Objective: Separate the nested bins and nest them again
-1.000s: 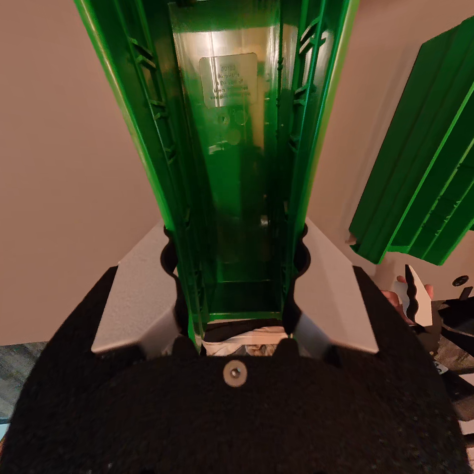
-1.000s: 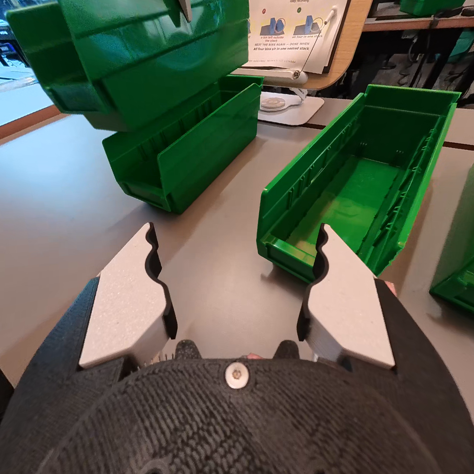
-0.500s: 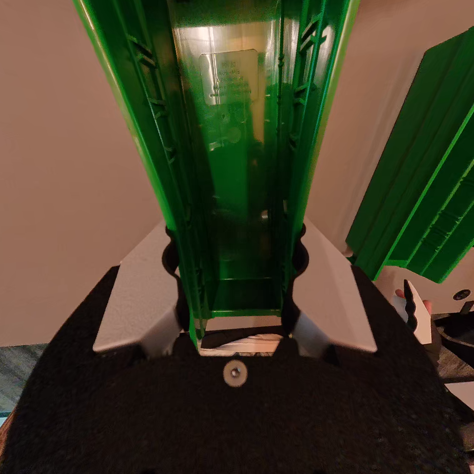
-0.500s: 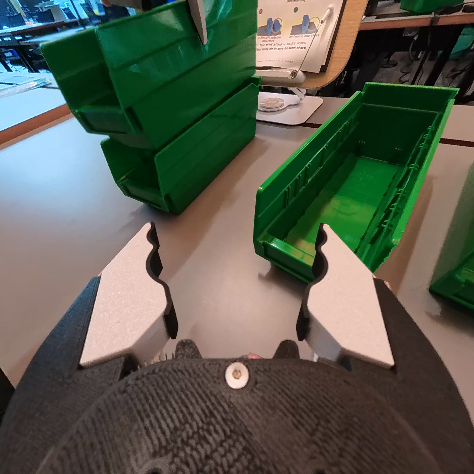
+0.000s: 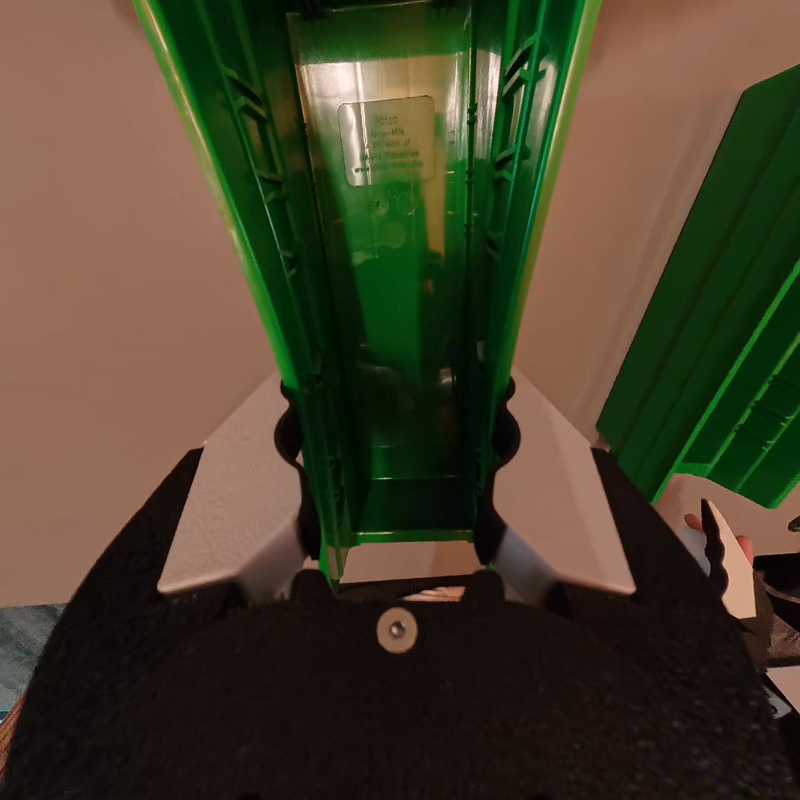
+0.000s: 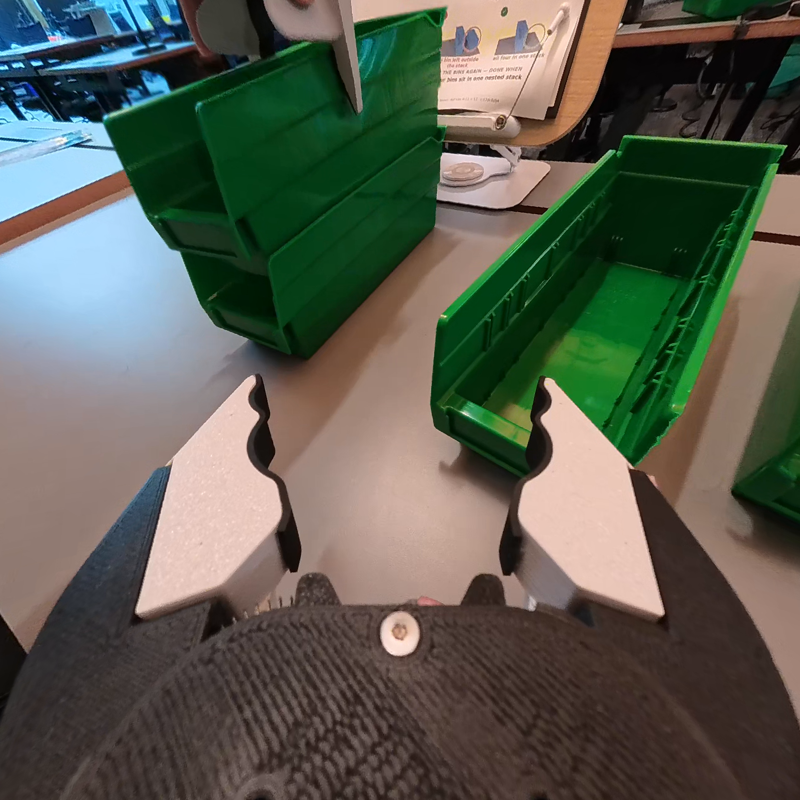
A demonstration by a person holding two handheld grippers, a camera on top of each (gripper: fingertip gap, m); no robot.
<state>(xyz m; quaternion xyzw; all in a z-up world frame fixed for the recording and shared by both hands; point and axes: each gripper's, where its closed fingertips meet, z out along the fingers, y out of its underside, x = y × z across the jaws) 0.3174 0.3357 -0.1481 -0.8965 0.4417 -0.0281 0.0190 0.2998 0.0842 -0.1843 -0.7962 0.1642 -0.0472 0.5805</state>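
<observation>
The left gripper [image 5: 396,472] is clamped across the side walls of the upper bin [image 6: 303,143], which sits partly inside the lower bin [image 6: 346,277] on the grey surface [image 6: 108,368]. The right gripper [image 6: 398,472] hovers above the surface with its jaws apart and empty. A third bin [image 6: 606,311] lies open just beside the right gripper, apart from the stack.

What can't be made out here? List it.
- Held bin, left wrist view: far end cut off by the top edge.
- Lower bin, right wrist view: inside hidden by the held bin.
- Third loose bin, right wrist view: mostly cut off by the right edge.
- Left gripper, right wrist view: cropped at the top.
</observation>
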